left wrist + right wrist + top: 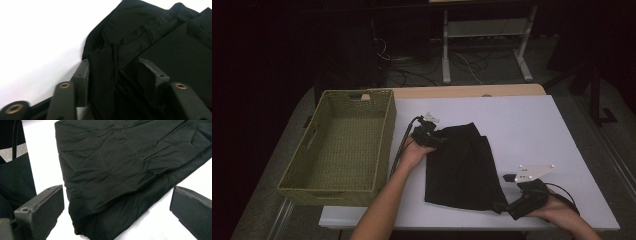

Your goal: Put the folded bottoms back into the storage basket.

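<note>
Woven green basket (339,145): far left of the white surface (532,135), hollow, apart from the cloth.

Left tongs (435,139): at the upper left corner of the black folded garment (462,167). In the left gripper view a gathered ridge of the garment (140,45) stands between the two jaws, which sit partly closed around it; whether the pads press the fabric I cannot tell.

Black folded garment: flat at the surface's centre, between both tongs.

Right tongs (503,206): at the garment's lower right corner, jaws wide apart, the corner of the garment (112,182) lying between them untouched.
</note>
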`<state>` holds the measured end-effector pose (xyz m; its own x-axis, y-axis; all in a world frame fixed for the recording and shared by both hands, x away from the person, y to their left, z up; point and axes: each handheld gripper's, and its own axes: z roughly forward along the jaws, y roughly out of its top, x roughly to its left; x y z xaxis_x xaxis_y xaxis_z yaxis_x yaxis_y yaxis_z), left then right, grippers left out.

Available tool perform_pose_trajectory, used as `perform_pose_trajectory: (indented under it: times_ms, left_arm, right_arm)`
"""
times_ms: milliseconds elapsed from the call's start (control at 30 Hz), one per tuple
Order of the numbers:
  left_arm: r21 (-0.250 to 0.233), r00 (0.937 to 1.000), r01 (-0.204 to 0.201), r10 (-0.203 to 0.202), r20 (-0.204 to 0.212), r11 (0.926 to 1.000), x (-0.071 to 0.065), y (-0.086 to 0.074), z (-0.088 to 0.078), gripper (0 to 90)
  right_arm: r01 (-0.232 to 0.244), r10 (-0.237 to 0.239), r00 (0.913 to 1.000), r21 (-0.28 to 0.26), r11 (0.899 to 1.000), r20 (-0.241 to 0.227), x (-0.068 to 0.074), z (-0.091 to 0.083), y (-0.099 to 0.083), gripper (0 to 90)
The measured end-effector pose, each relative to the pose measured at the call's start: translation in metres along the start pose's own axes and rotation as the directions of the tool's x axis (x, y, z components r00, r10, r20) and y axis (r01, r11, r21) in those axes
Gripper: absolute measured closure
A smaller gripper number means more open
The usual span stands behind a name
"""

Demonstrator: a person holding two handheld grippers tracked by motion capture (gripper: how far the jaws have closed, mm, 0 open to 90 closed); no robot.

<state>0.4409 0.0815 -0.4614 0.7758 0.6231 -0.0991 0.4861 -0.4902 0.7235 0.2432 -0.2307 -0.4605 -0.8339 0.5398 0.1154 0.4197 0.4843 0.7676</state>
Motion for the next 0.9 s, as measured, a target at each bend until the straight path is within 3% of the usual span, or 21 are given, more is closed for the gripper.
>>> perform_pose_trajectory:
  times_ms: [233, 400, 667, 900]
  left_arm:
    - [0.0, 0.9982, 0.011, -0.011, 0.058, 0.9999, -0.0009, 0.0, 0.0007, 67.5]
    - [0.003, 0.9965, 0.03, -0.03, 0.078, 0.9995, -0.0012, 0.0, 0.0008, 76.3]
    - [0.005, 0.996, 0.051, -0.051, 0.073, 0.9987, -0.0018, 0.0001, 0.0009, 78.9]
    - [0.006, 0.9962, 0.052, -0.052, 0.07, 0.9986, -0.002, 0.0001, 0.0009, 79.1]
  right_arm:
    - [0.002, -0.002, 1.0, 0.001, 1.0, -0.001, 0.0, 0.0002, 0.0, 0.0]
    - [0.002, -0.002, 1.0, 0.001, 1.0, -0.001, 0.0004, 0.0004, 0.0002, 0.0]
    - [0.002, -0.002, 1.0, 0.005, 1.0, 0.008, 0.0014, 0.0005, 0.0008, 0.0]
    - [0.003, -0.003, 1.0, 0.035, 0.999, 0.008, 0.0025, 0.0038, -0.0005, 5.9]
